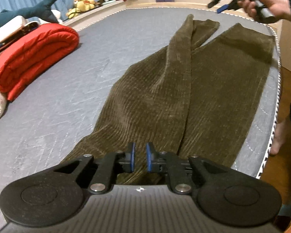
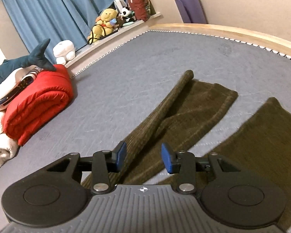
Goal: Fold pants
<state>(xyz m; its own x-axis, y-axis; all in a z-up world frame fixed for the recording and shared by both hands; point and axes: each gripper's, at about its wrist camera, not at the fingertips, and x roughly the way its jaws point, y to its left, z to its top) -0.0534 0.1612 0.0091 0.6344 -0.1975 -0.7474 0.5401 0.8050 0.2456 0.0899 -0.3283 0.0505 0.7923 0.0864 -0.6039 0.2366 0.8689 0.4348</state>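
Note:
Olive-brown corduroy pants [image 1: 184, 97] lie flat on the grey mattress [image 1: 58, 106], legs pointing away. The left leg's edge is flipped over into a long ridge [image 2: 164, 104]; the other leg [image 2: 261, 145] lies flat at the right. My left gripper [image 1: 140, 157] hovers over the waist end, its blue pads a narrow gap apart with nothing between them. My right gripper [image 2: 143, 157] stands open above the left leg near the ridge, its pads not touching the cloth. In the left wrist view a hand holds the right gripper [image 1: 217, 6] above the far leg ends.
A rolled red blanket [image 1: 35, 58] and white bedding lie at the mattress's left, a plush shark [image 2: 19, 64] on top. Stuffed toys [image 2: 106, 23] sit on a ledge by blue curtains. The mattress edge [image 1: 275, 106] runs along the right, with a bare foot [image 1: 279, 136] on the wooden floor.

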